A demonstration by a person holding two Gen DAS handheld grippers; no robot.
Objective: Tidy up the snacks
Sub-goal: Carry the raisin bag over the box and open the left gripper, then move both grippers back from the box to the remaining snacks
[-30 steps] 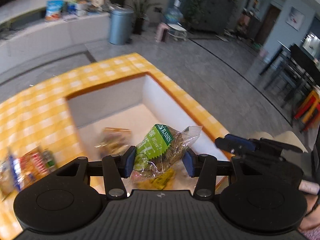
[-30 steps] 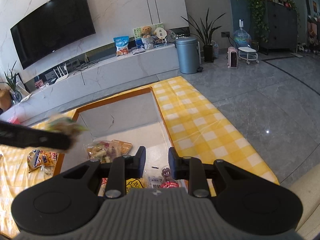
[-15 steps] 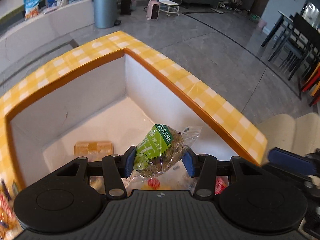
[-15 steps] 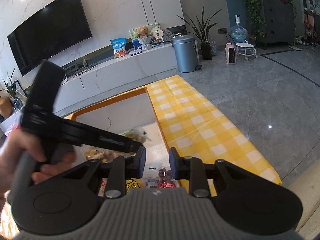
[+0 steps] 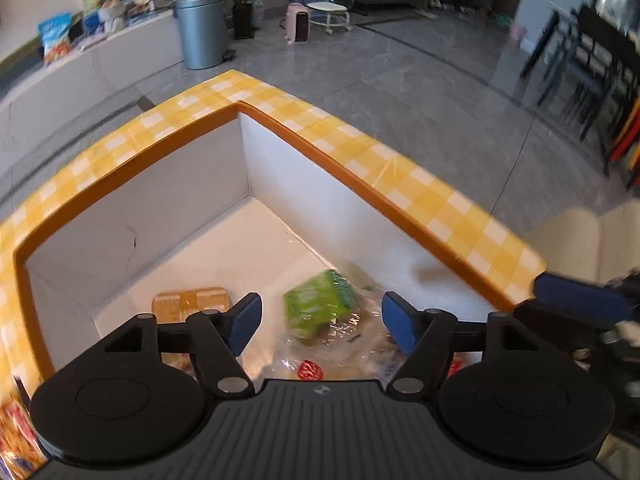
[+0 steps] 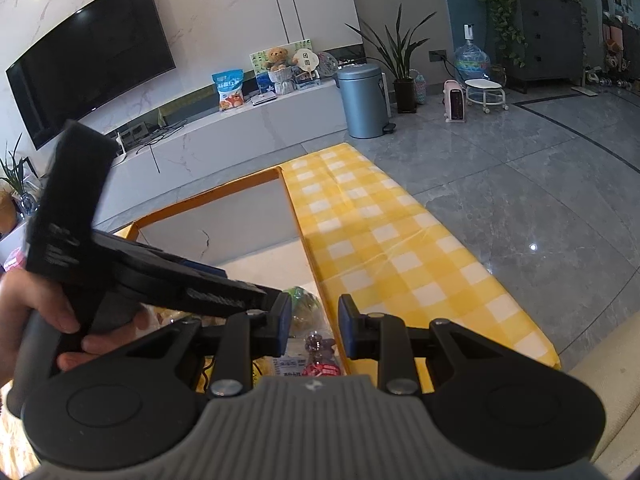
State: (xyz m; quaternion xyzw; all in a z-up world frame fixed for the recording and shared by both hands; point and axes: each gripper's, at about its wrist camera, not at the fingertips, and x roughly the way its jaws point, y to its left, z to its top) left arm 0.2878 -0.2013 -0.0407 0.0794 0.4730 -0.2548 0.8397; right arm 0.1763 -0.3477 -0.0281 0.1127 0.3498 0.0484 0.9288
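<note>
1. Now the left tool [image 5: 322,322] is hanging over the sunken white compartment [image 5: 224,248] in the tabletop [image 5: 404,176], its two blue-padded fingers [image 5: 244,322] spread wide and gripping nothing.
2. The green-labelled snack bag [image 5: 320,304] is showing blurred between those fingers and touching neither; whether it is resting on the pile or in the air cannot be told.
3. Under it, clear-wrapped packets [image 5: 344,352] are lying in a heap at the near end of the compartment, one with a red label [image 5: 309,370].
4. An orange-brown packet [image 5: 190,304] is lying flat on the white floor of the compartment, to the left of the green bag and apart from it.
5. More snack packets [image 5: 16,436] are sitting on the yellow checked cloth at the far lower left, outside the compartment.
6. The right tool [image 6: 313,330] is hovering at the compartment's right edge, its fingers standing apart with a narrow gap and nothing between them.
7. From the right wrist view, the left tool's black body [image 6: 160,276] is reaching in from the left, held by the person's left hand [image 6: 44,320].
8. Just past the right tool's fingers, the green bag [image 6: 300,294] and other wrapped snacks [image 6: 320,360] are peeking out from the compartment.
9. In the background, a grey bin [image 6: 364,100] is standing on the floor beside the low TV unit [image 6: 240,140].
</note>
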